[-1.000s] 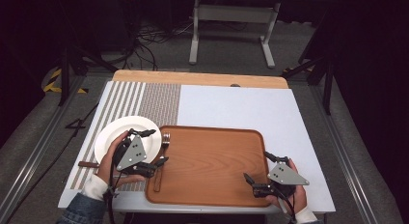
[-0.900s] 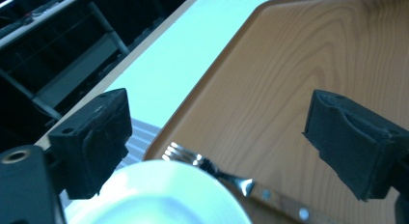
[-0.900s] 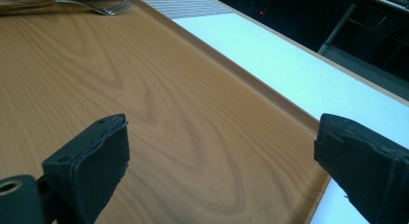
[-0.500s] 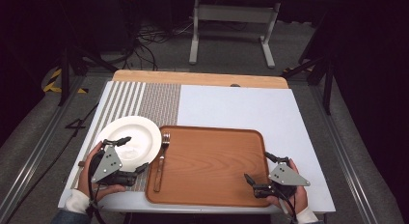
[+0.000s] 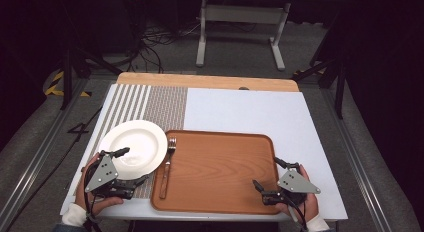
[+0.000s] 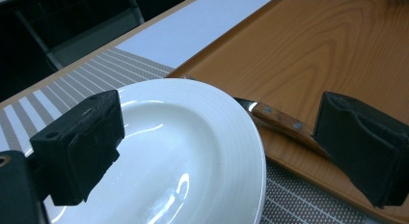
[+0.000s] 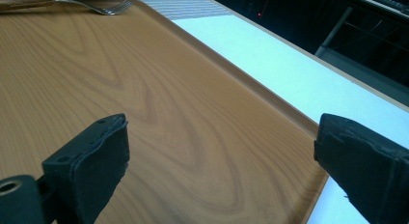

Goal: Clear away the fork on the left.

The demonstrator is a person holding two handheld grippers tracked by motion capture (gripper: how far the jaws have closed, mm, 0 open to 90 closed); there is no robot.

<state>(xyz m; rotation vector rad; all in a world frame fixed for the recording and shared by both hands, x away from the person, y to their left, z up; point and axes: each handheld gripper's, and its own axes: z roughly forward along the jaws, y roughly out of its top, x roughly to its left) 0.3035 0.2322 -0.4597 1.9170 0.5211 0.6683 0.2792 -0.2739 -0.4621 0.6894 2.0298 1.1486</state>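
Observation:
A white plate (image 5: 134,148) lies on a striped placemat (image 5: 150,99), left of a wooden tray (image 5: 215,172). A fork (image 5: 166,167) with a wooden handle rests along the tray's left side. My left gripper (image 5: 134,165) sits at the plate's near edge, open; its jaws have just been opening, and the pads (image 6: 82,142) touch nothing. Between them I see the plate (image 6: 183,151) and the fork handle (image 6: 284,125). My right gripper (image 5: 266,172) is open at the tray's near right corner, and it (image 7: 226,151) frames bare tray wood (image 7: 144,89). The fork (image 7: 96,7) lies far off.
A white table cover (image 5: 250,112) spreads behind and right of the tray, ending at a wooden strip (image 5: 200,81) at the back. Beyond stand a metal frame (image 5: 240,22) and floor cables (image 5: 155,39). The near table edge runs just under both hands.
The left gripper has moved left and toward the near edge, from over the plate's right side by the fork to the plate's near rim. The right gripper has stayed put.

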